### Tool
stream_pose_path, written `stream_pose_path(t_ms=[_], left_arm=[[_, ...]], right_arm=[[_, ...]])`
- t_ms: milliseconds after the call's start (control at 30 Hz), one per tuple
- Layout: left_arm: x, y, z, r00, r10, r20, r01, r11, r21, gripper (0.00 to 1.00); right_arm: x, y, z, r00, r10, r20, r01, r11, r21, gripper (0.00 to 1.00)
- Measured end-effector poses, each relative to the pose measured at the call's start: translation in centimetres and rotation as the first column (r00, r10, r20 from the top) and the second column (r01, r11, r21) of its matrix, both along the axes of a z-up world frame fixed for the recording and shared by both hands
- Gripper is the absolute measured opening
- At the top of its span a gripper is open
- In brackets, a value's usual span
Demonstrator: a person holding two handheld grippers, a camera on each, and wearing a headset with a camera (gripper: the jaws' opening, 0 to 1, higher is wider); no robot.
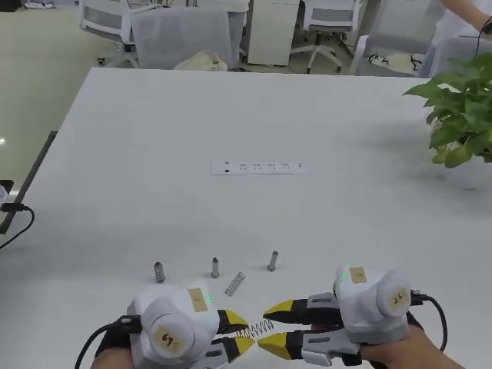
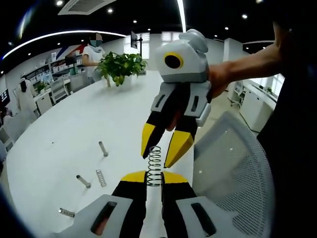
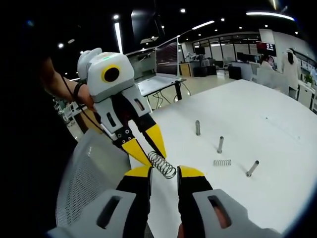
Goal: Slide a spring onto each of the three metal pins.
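Three short metal pins stand in a row on the white table [image 1: 231, 115]: left pin [image 1: 159, 271], middle pin [image 1: 215, 267], right pin [image 1: 272, 261]. The left one looks ribbed, as if coiled. A loose spring [image 1: 234, 283] lies just in front of the middle pin. Near the front edge my left gripper [image 1: 247, 333] is shut on another spring [image 2: 154, 163], which sticks out past its tips. My right gripper [image 3: 164, 172] faces it, open, its jaws on either side of that spring's free end [image 3: 163, 165] without pinching it.
A white power strip [image 1: 257, 167] lies mid-table beyond the pins. A potted plant [image 1: 461, 115] stands at the right edge. A black cable [image 1: 15, 223] hangs off the left side. Office chairs [image 1: 181, 34] stand past the far edge, and a mesh chair back [image 2: 233, 168] is close below the grippers.
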State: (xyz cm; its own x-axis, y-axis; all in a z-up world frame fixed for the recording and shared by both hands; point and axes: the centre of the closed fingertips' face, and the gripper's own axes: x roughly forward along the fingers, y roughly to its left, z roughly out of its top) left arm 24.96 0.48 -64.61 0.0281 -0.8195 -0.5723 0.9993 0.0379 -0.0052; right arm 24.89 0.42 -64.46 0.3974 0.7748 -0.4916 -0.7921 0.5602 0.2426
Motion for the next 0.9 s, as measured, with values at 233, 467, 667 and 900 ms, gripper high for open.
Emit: stream_pose_path(t_ms=[233,467,667,900], left_arm=[[-0.4,0.2,-0.4,0.999,-0.039,0.019,0.038,0.999,0.023,0.03],[-0.8,0.3,-0.7,0.997,-0.070,0.029,0.069,0.997,0.040,0.03],[-0.8,0.1,-0.9,0.996,-0.079,0.038,0.077,0.996,0.045,0.03],[-1.0,-0.1,-1.6,0.996,-0.082,0.016,0.082,0.996,0.042,0.03]], right_arm=[[-0.4,0.2,-0.1,1.000,0.021,-0.009,-0.021,1.000,0.003,0.13],[-1.0,0.4,0.0,0.999,0.044,-0.029,-0.044,0.999,0.024,0.10],[-1.0,0.5,0.0,0.998,0.048,-0.027,-0.048,0.999,0.010,0.09],[-0.9,0.7,0.0,0.998,0.055,-0.021,-0.055,0.998,-0.005,0.09]])
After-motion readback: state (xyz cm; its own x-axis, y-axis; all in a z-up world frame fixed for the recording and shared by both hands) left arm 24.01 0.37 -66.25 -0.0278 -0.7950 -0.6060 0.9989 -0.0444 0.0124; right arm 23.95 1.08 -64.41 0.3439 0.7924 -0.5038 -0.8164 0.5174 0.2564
